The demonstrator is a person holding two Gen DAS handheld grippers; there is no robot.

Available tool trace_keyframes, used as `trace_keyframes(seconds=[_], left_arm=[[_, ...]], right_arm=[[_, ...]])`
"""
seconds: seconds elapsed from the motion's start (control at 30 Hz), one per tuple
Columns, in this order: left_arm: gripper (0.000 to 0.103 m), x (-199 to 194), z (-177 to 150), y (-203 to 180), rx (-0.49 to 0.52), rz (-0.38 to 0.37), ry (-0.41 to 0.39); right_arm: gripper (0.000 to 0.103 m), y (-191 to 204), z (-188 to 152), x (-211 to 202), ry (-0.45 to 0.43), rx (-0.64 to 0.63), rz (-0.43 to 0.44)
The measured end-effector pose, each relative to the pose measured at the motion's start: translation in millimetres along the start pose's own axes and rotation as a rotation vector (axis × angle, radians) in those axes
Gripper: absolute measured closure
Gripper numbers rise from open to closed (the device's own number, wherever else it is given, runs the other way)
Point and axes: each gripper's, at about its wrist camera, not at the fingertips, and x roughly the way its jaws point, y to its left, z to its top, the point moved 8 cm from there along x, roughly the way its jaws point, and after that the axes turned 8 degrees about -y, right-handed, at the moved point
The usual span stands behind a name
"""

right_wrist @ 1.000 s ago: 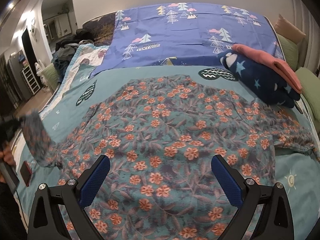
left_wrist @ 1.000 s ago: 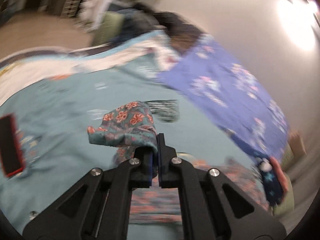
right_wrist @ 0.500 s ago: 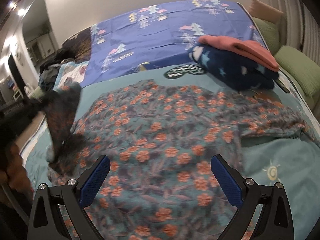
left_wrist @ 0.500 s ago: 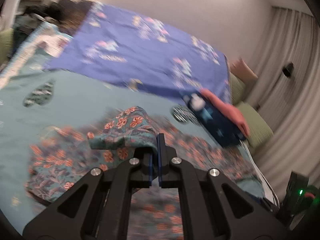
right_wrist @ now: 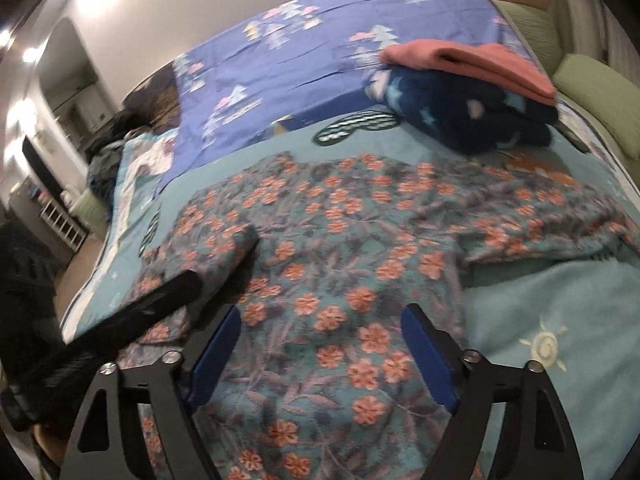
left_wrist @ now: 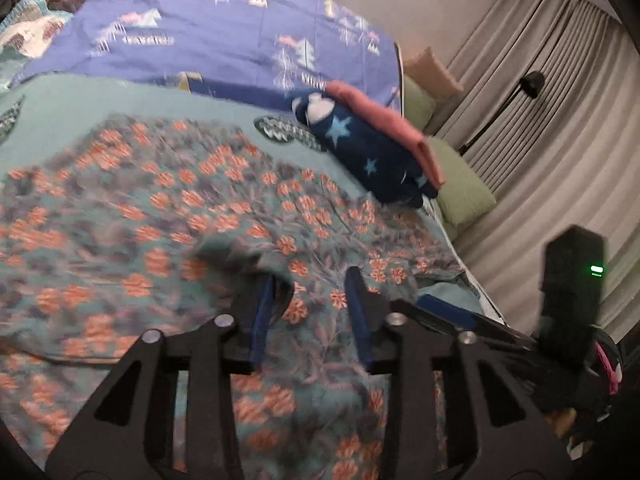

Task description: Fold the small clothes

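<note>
The floral garment (right_wrist: 340,264) lay spread on the bed (right_wrist: 560,320) beneath both parted, empty hand-held grippers, left (left_wrist: 308,312) and right (right_wrist: 320,356); bare teal bedding lay right of it.

We see the bed (right_wrist: 560,312) with a teal cover; the flowery garment (right_wrist: 328,264) lies spread on it, folded clothes (right_wrist: 472,92) stacked behind.

1. We see pale pleated curtains (left_wrist: 560,92) filling the right of the left wrist view, a black floor lamp (left_wrist: 530,80) before them.
2. We see a plain beige wall (right_wrist: 192,4) along the top of the right wrist view.
3. At far left, ceiling lights (right_wrist: 30,54) glare above a white shelf rack (right_wrist: 64,224).
4. Green cushions (right_wrist: 600,92) sit at upper right.
</note>
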Motion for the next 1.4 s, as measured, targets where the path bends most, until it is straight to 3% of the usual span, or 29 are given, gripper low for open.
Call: trace_keyframes(seconds=[0.07,0.13,0.3,0.37,0.47,0.53,0.63,0.73,0.9,1.0,1.13,1.4], left_arm=[[0.057,-23,7,10,0.033,0.049,-0.048],[0.05,-48,13,31,0.053,0.147,-0.098],[0.05,-93,16,95,0.014,0.377,-0.147],[0.05,-107,14,121,-0.04,0.45,-0.15],[0.05,-119,10,142,-0.08,0.5,-0.158],[0.05,-122,6,150,-0.067,0.547,-0.155],[0.049,-122,0,161,-0.046,0.601,-0.139],[0.049,-124,-4,173,-0.067,0.602,-0.128],[0.045,-126,6,194,-0.12,0.576,-0.148],[0.042,-120,16,208,-0.135,0.562,-0.143],[0.042,-101,29,234,-0.154,0.541,-0.098],[0.041,-62,38,268,-0.281,0.383,-0.033]], right_arm=[[0.028,14,-1,5,0.015,-0.037,0.035],[0.028,33,-2,10,0.018,-0.103,0.067],[0.027,81,-12,36,0.062,-0.304,0.078],[0.027,94,-21,55,0.097,-0.385,0.039],[0.03,98,-28,80,0.1,-0.483,-0.068],[0.06,82,-20,81,0.072,-0.412,-0.127],[0.079,37,-8,69,0.09,-0.087,-0.055],[0.079,-12,-11,51,0.118,0.164,0.034],[0.075,-42,-14,39,0.167,0.267,0.16],[0.056,-35,-1,47,0.167,0.2,0.208],[0.055,-26,16,79,0.186,0.097,0.19],[0.056,1,31,130,0.23,0.072,0.289]])
